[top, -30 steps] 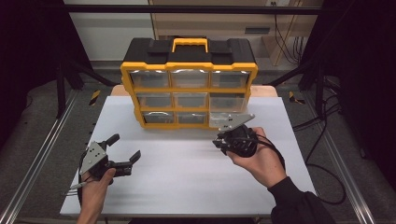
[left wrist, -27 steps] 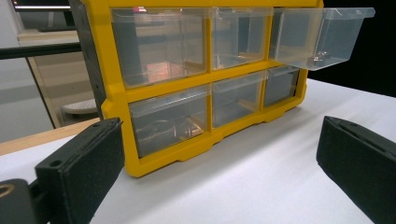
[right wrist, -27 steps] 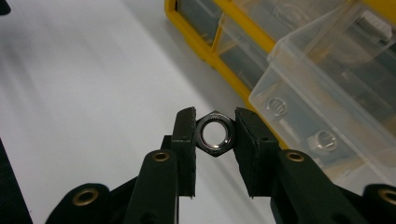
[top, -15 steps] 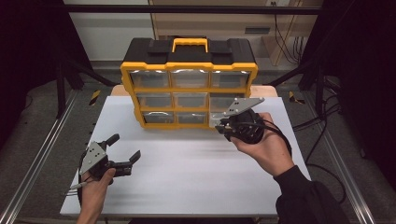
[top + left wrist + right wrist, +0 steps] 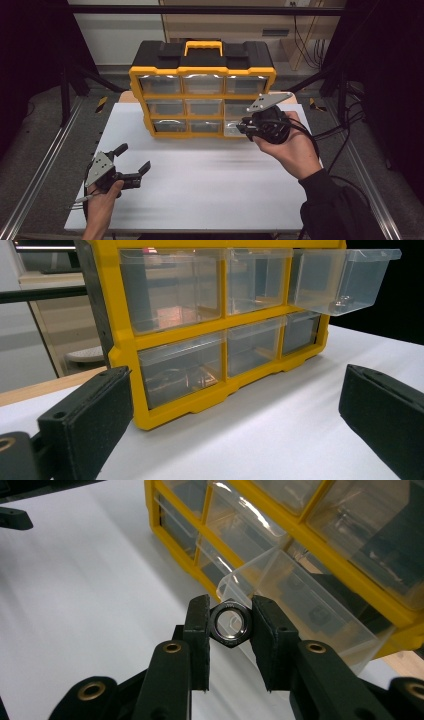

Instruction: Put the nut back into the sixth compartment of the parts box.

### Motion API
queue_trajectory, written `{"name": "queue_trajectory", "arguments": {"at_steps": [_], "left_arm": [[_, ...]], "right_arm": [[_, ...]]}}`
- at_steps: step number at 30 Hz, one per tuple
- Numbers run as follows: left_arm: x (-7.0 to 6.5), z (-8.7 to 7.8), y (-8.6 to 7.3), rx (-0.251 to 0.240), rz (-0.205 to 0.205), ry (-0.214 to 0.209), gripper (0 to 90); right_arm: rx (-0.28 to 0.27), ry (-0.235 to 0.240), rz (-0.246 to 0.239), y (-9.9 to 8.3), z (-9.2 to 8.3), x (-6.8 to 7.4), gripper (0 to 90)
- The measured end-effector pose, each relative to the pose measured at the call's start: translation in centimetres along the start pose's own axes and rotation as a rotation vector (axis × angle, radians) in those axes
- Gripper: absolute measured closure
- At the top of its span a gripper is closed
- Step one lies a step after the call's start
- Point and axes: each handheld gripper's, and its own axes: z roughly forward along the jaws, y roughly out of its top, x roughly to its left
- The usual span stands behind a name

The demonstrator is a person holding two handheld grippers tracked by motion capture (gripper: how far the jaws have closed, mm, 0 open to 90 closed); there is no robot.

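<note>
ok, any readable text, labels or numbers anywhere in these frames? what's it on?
None readable.
Yellow and black organizer: no legible brand or label on frame, handle or clear drawers.
Hex nut in the right hand-held gripper: faint marks on its rim, too small to read.
Panel on the back wall: blurred.

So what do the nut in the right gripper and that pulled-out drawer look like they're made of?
Nut: apparently metal, dark grey with a dull sheen and a glinting hexagonal rim. Drawer: likely clear plastic, since the organizer's yellow frame shows through its glossy walls.
</note>
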Motion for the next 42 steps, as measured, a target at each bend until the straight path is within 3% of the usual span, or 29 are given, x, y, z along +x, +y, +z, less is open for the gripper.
{"name": "queue_trajectory", "arguments": {"at_steps": [27, 42], "left_arm": [[0.0, 0.0, 0.0, -0.001, 0.0, 0.0, 0.8], [0.0, 0.0, 0.0, 0.0, 0.0, -0.001, 0.8]], "right_arm": [[-0.016, -0.05, 0.054, 0.0, -1.6, -2.5, 69.9], [-0.019, -0.077, 0.07, 0.1, -1.6, -3.1, 69.9]]}}
